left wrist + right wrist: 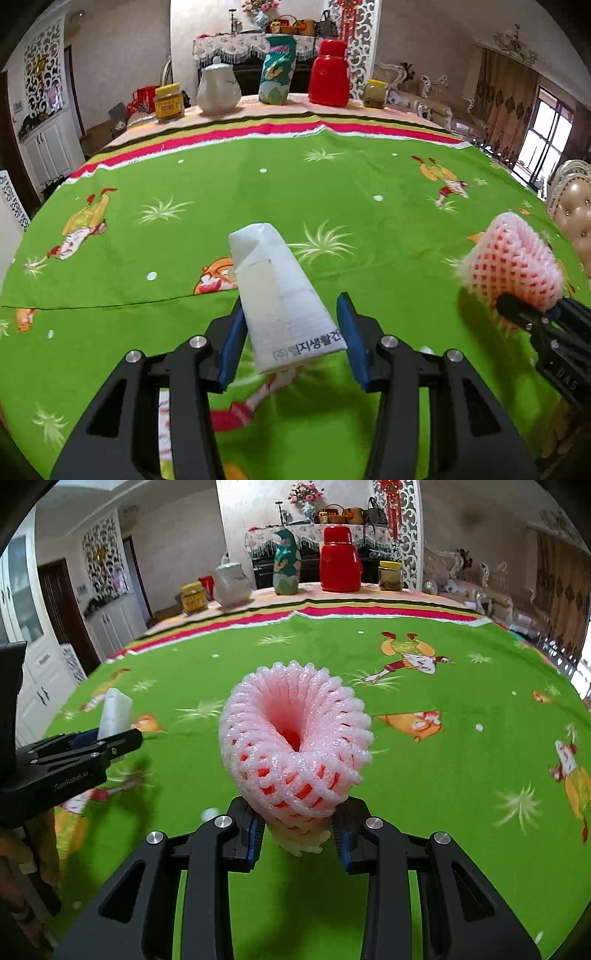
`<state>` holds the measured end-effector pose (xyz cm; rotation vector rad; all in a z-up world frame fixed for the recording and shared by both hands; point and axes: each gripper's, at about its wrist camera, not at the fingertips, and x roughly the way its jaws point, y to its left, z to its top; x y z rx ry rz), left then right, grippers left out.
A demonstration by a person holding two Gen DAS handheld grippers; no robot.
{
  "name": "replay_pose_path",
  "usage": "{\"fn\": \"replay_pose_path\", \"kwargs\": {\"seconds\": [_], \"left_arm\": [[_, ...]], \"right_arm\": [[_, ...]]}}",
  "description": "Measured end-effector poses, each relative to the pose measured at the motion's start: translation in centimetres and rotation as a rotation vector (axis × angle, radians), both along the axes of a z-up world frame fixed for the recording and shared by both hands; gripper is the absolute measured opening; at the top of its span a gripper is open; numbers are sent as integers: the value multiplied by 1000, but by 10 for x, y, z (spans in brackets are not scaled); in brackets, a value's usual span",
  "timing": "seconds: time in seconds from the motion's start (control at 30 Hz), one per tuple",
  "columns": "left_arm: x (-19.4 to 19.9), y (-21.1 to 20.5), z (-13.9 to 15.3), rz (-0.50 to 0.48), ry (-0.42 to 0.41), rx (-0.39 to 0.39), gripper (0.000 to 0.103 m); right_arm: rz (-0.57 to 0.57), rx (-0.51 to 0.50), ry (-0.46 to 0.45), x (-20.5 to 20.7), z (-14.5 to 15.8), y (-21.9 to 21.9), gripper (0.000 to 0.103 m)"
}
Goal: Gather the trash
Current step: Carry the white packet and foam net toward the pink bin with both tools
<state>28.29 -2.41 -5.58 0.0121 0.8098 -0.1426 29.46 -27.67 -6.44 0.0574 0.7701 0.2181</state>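
My left gripper (291,314) is shut on a white paper packet with black print (273,280), held tilted above the green tablecloth (184,177). Its blue pads press the packet's two sides. My right gripper (297,816) is shut on a pink foam fruit net (295,738), squeezing the net's lower end while its open mouth faces the camera. The left wrist view shows the net (513,262) and the right gripper (517,314) at the right edge. In the right wrist view the left gripper (122,738) and its packet (114,712) are at the left.
Along the table's far edge stand a yellow-lidded jar (169,102), a white teapot (218,88), a green snack bag (277,70), a red thermos (329,74) and another jar (375,94). A padded chair (572,206) is at the right.
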Motion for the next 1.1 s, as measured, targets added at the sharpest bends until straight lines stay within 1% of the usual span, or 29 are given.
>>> {"fn": "replay_pose_path", "kwargs": {"seconds": [0.13, 0.2, 0.27, 0.37, 0.47, 0.53, 0.7, 0.83, 1.1], "left_arm": [[-43, 1, 16, -34, -58, 28, 47], [-62, 7, 18, -34, -86, 35, 47], [-84, 14, 20, -43, -112, 24, 47], [-111, 24, 20, -44, -148, 25, 47], [-131, 36, 19, -27, -173, 36, 47], [-141, 46, 17, -10, -186, 36, 47], [-166, 76, 11, 36, -197, 13, 47], [-181, 93, 6, 64, -200, 8, 47], [-200, 125, 4, 108, -203, 0, 47]], "right_arm": [[26, 27, -28, -23, 10, 8, 32], [45, 32, -40, -34, 14, 17, 32], [61, 34, -51, -46, 17, 26, 32], [88, 54, -50, -60, 16, 39, 32], [110, 28, -63, -79, 15, 56, 32], [124, 33, -61, -85, 14, 62, 32], [181, -2, -72, -104, 12, 90, 32], [227, -33, -77, -115, 8, 114, 32], [316, -42, -68, -126, 3, 158, 32]]}}
